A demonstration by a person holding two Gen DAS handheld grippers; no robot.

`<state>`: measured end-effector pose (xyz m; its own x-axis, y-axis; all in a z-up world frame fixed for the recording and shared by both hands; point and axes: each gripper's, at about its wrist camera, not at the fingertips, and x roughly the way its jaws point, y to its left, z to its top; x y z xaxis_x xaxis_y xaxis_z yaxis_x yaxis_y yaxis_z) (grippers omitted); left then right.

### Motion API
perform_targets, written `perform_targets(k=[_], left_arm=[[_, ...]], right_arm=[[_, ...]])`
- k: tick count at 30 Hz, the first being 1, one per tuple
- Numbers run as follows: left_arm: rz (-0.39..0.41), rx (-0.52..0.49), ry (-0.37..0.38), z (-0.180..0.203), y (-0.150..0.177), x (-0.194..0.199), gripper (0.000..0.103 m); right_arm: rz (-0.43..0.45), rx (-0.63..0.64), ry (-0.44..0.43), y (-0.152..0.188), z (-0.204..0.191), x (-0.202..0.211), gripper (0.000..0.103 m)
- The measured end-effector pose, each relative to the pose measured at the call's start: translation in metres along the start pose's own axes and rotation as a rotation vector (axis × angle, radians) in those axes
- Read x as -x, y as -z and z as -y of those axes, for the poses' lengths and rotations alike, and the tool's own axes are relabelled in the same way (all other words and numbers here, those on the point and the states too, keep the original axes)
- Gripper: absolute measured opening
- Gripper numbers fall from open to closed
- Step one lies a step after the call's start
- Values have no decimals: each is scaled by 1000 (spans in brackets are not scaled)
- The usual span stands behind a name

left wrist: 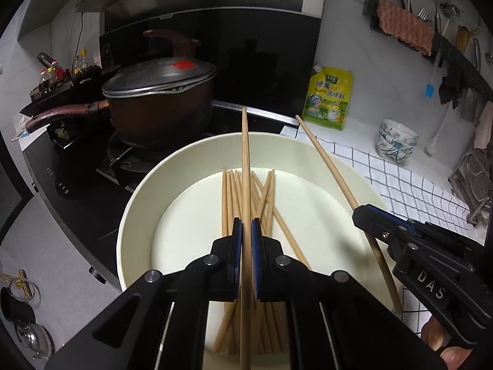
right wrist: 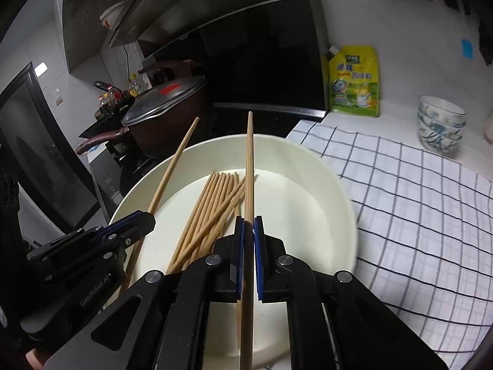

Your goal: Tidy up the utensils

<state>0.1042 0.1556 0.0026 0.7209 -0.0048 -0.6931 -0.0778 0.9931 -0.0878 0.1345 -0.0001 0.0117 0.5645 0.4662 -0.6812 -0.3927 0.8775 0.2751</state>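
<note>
A cream round basin (left wrist: pixel 138 203) (right wrist: pixel 332 191) holds several loose wooden chopsticks (left wrist: pixel 234 191) (right wrist: pixel 209 212). My left gripper (left wrist: pixel 246 225) is shut on one wooden chopstick (left wrist: pixel 245 154), held above the basin and pointing away. My right gripper (right wrist: pixel 249 223) is shut on another chopstick (right wrist: pixel 249 160), also above the basin. In the left wrist view the right gripper (left wrist: pixel 363 215) is at the right with its chopstick (left wrist: pixel 326 160). In the right wrist view the left gripper (right wrist: pixel 144 222) is at the left with its chopstick (right wrist: pixel 172 166).
A lidded brown pot (left wrist: pixel 160 98) sits on the black stove (left wrist: pixel 77 185) to the left. A white checked cloth (right wrist: pixel 416 203) covers the counter on the right, with stacked patterned bowls (right wrist: pixel 440 126), a yellow pouch (right wrist: pixel 354 83) and a wall rack of utensils (left wrist: pixel 431 30).
</note>
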Motion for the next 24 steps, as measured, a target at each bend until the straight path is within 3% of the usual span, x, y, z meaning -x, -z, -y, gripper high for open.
perform_targets(k=[9, 12, 13, 14, 19, 24], left_arm=[[-98, 16, -3, -10, 10, -26, 8], [-95, 20, -21, -13, 12, -25, 37], [-83, 25, -28, -15, 13, -22, 55], [-67, 27, -35, -16, 13, -19, 65], [-37, 22, -71, -20, 14, -6, 67], [-34, 37, -74, -24, 18, 4, 70]], right_arm=[[-101, -25, -13, 6, 1, -31, 7], [-82, -27, 7, 8, 3, -26, 11], [-74, -29, 9, 9, 5, -23, 11], [-63, -34, 11, 10, 6, -19, 11], [-37, -43, 32, 16, 9, -5, 22], [-22, -48, 48, 23, 8, 6, 24]])
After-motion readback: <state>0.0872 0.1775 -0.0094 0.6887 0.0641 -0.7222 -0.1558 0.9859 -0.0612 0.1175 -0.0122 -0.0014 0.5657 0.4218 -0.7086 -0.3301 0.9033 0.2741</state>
